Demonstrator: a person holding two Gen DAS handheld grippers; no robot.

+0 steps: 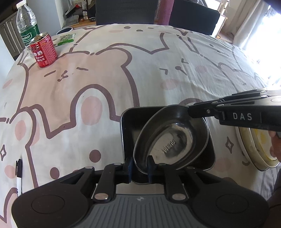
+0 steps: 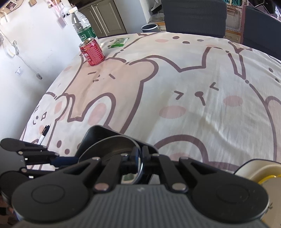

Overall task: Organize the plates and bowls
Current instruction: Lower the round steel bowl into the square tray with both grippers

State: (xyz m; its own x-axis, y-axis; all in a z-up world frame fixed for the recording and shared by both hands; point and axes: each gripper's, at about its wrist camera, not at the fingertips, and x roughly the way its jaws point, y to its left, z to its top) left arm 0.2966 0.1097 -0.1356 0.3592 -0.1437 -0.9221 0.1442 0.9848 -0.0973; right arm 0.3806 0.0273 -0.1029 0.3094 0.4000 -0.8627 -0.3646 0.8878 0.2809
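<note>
I am working in a lived-in home, at a dining table spread with a white cotton cloth printed with pink cartoon bears and rabbits (image 1: 105,73). On its far corner stand a red drink-milk can (image 1: 43,50) and a clear plastic water bottle with a green label (image 1: 27,22). Behind them I see dark upholstered chairs (image 2: 193,15), grey-green panelled cabinet doors (image 2: 103,17) and a sunlit curtained window (image 1: 263,33).
</note>
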